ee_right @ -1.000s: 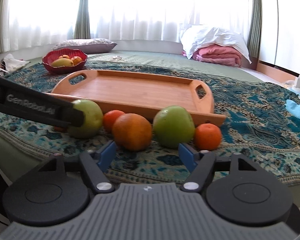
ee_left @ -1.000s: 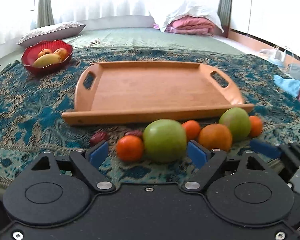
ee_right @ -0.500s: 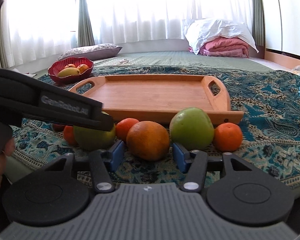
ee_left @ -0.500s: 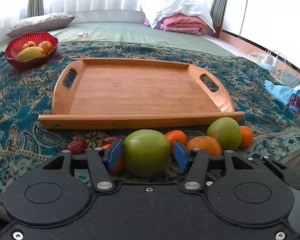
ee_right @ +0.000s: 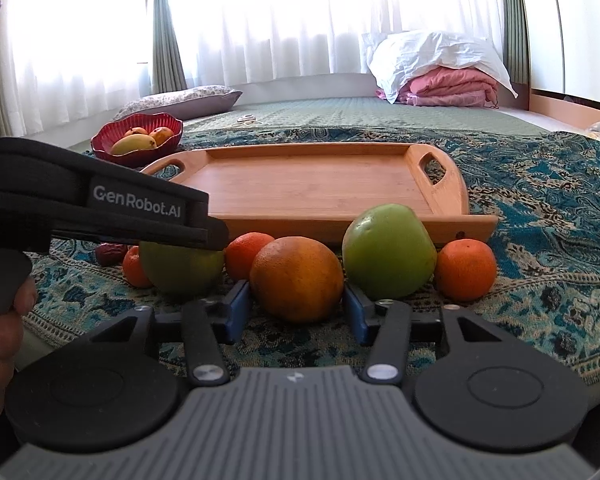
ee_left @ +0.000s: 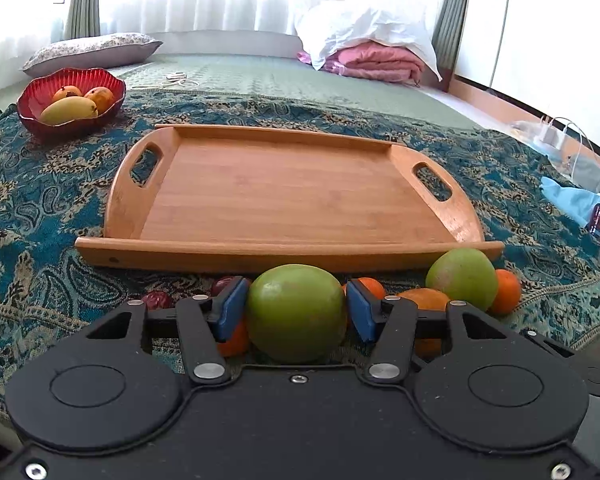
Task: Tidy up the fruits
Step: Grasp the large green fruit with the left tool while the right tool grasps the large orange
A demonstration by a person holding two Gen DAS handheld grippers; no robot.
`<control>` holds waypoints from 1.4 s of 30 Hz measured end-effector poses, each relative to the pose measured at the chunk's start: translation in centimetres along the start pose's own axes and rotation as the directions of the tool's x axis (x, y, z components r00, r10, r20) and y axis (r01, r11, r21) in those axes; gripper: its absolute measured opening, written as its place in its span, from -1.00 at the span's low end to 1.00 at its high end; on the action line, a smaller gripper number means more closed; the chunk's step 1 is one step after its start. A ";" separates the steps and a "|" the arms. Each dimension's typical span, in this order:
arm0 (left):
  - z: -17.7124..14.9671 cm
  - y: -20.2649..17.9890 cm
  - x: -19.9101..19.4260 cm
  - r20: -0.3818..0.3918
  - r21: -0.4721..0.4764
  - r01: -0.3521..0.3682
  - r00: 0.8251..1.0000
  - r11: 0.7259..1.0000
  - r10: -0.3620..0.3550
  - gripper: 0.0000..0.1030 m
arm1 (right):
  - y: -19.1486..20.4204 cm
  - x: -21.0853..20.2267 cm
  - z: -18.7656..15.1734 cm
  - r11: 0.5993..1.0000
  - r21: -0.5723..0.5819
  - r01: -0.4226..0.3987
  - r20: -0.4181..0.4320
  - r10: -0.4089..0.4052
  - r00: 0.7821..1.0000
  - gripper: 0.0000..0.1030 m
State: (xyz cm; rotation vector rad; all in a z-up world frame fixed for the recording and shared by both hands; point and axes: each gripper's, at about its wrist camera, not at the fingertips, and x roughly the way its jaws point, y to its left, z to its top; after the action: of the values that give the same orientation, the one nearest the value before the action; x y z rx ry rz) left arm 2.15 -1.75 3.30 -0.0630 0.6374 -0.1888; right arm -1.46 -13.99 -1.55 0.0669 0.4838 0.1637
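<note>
The wooden tray [ee_left: 292, 200] lies bare with every fruit on the cloth just before it, so sorting has barely begun: the left gripper [ee_left: 296, 312] clamps a green apple [ee_left: 296, 312], while the right gripper [ee_right: 296, 300], jaws just closing, grips the large orange [ee_right: 296, 278].

left claw [ee_left: 296, 310] gripping green apple [ee_left: 296, 314], tray [ee_left: 292, 246] behind
</note>
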 end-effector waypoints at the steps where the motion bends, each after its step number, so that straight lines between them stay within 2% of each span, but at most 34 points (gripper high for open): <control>1: 0.0 -0.1 -0.1 0.003 0.004 -0.002 1.000 1.000 0.002 0.01 | -0.1 0.0 0.0 1.000 0.004 -0.001 0.003 0.001 1.000 0.02; 8: -0.3 -0.4 -1.2 0.005 -0.002 -0.017 1.000 1.000 0.017 0.01 | -0.5 -1.1 -0.2 0.998 0.053 0.014 0.019 -0.015 1.000 0.00; 14: -1.2 -0.3 -2.7 0.008 0.000 -0.016 1.000 1.000 0.016 0.00 | -0.6 -2.5 -0.2 0.998 0.025 0.051 0.027 -0.052 0.998 0.00; 21: -2.5 -1.1 -3.6 0.030 0.070 -0.027 0.999 0.997 0.025 0.01 | -1.4 -3.6 -0.5 0.996 0.018 0.092 0.015 -0.092 0.996 0.01; 27: -2.7 -1.5 -3.2 0.036 0.082 -0.032 0.999 0.996 0.029 0.03 | -1.7 -3.8 -0.5 0.994 0.044 0.098 0.013 -0.099 0.995 0.01; 34: -3.2 -0.7 -2.1 0.004 0.025 -0.011 1.000 1.000 0.011 0.07 | -2.0 -3.8 -0.6 0.993 0.048 0.109 0.009 -0.110 0.994 0.02; 42: -3.2 -1.1 -1.2 0.029 0.028 -0.020 0.999 0.999 0.019 0.09 | -2.0 -3.8 -0.7 0.992 0.045 0.115 0.010 -0.116 0.993 0.03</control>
State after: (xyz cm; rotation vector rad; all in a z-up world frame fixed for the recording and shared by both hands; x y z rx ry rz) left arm -0.89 -2.54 1.60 -0.0320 0.6060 -0.1777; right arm -4.79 -16.61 -0.62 0.0828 0.4778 0.0394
